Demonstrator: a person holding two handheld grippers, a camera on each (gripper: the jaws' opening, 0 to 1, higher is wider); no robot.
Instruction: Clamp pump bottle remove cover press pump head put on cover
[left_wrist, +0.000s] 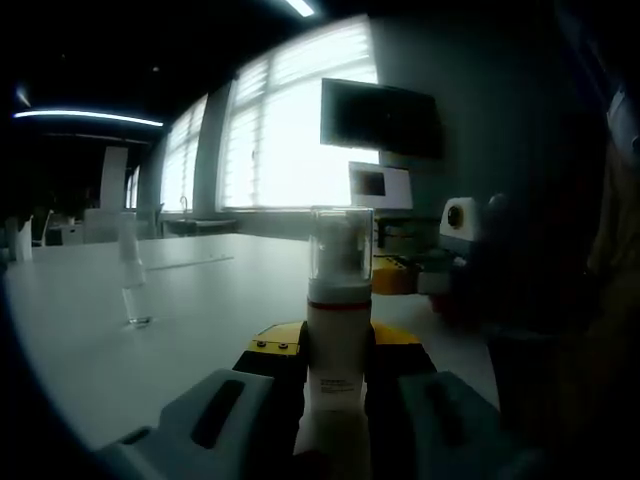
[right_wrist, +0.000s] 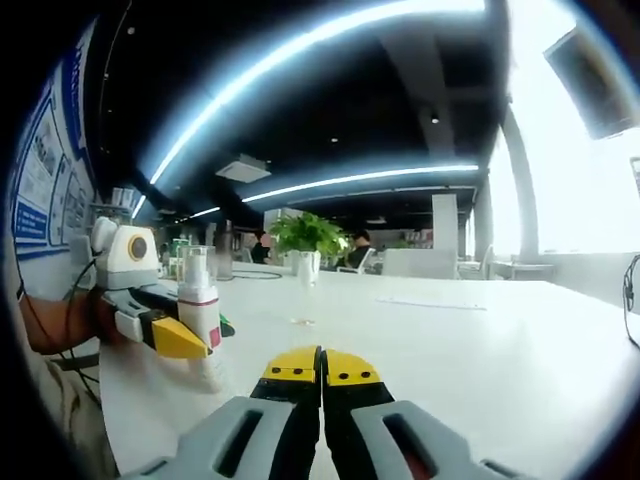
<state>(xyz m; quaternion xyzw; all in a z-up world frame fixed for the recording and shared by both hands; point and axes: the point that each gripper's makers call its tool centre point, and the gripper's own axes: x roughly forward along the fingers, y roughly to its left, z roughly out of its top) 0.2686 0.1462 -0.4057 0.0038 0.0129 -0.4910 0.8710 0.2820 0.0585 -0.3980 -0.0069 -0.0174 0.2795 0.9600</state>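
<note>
The left tool is clamped on the pump bottle, its yellow-tipped jaws pressing the white body from both sides so the bottle stands upright between them. The clear cover is on, sitting over the pump head at the top of the bottle. Seen from the right gripper view, that same left tool reaches in from the left, held by a person's hand, with the pump bottle gripped upright just above the white bench.

The right tool is empty and pressed closed, its two yellow tips meeting with no gap, hovering low over the bench well apart from the bottle.

Farther out on the bench a small clear glass stands alone to the left of the bottle. Beyond it are bright windows and a dark wall screen. In the right gripper view a potted plant stands at the far end of the bench.
</note>
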